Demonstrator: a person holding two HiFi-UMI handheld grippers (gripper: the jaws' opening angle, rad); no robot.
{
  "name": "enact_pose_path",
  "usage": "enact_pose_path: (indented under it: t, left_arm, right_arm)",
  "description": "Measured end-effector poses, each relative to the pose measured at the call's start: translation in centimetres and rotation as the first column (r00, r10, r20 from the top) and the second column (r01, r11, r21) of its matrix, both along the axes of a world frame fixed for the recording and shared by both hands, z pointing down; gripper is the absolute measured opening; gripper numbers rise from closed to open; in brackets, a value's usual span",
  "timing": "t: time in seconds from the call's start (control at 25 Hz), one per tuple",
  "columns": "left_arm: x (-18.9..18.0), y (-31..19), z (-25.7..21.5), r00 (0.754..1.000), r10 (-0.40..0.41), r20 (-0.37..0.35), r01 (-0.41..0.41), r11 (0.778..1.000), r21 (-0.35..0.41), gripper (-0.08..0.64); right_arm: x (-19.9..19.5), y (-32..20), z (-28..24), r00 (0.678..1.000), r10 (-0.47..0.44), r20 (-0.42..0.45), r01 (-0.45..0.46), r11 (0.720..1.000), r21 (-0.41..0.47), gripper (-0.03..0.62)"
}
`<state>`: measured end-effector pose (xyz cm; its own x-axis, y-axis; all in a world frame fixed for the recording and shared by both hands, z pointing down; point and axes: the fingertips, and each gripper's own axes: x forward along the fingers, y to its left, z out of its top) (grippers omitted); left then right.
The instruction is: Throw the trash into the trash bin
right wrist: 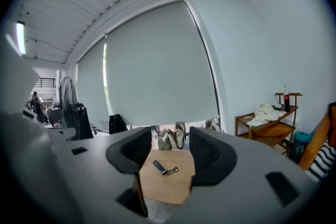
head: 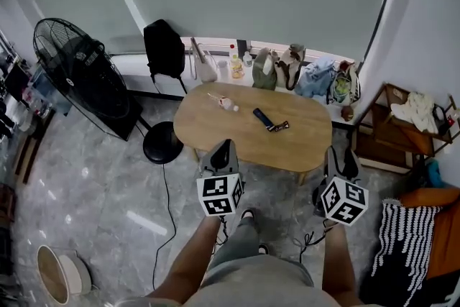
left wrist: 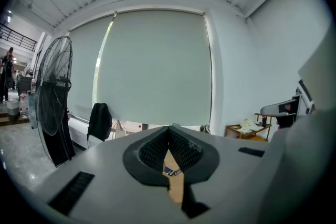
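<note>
Stage: neither hand-held gripper holds anything, so the pick-up has not begun, by my reading.
Left hand-held gripper [head: 224, 144]: over the counter's near edge; its own view [left wrist: 169, 134] shows the pads meeting at the tips with nothing between them.
Right hand-held gripper [head: 342, 157]: off the counter's near right end; its own view [right wrist: 170, 139] shows the jaws spread and empty, with the wooden top between them.
Counter [head: 215, 124]: an oval wooden top straight ahead of the person.
Trash: a dark blue bar [head: 262, 118] near the counter's middle, a small dark wrapper [head: 279, 126] just beside its near end, and a white crumpled piece [head: 224, 103] towards the far left edge, apart from the other two.
Key relation: the bar lies ahead of both hand-held grippers, between their lines. In the head view its long axis runs on a diagonal from far left to near right. The left one is nearer, but the right one is already spread and has the bar [right wrist: 158, 166] and wrapper [right wrist: 170, 170] centred in its gap.
Next move, as a judgement: reach forward and turn the jaws across the bar's short side.
Trash bin [head: 77, 275]: on the floor at the person's left, well apart from the counter; the carry would swing left and back.
</note>
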<state>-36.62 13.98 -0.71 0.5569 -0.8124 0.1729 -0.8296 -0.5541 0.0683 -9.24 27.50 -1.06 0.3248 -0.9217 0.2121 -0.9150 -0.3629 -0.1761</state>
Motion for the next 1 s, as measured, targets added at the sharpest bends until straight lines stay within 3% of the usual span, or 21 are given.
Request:
enact_pose_path:
  t: [0.28,0.76,1.0]
  left_arm:
    - [4.4,-8.6,0.9,1.000,0.029,0.007,-0.029,1.000,-0.003,0.017]
    - [13.5,-29.8,-0.7,0.993,0.114,0.016,-0.114,0.993,-0.002,0.017]
    - [15.9,-35.9,0.9,0.992,0.125,0.032,-0.124,0.992,-0.034,0.017]
  right_arm:
    - [3.1,-7.9,1.5,1.000,0.003,0.019,-0.003,1.000,-0.007,0.230]
    - [8.6,-27.7,0.0,1.000,0.020,0.004,-0.020,1.000,-0.020,0.230]
    - [10.7,-34.1,0.6,1.000,0.020,0.017,-0.020,0.999,-0.045,0.232]
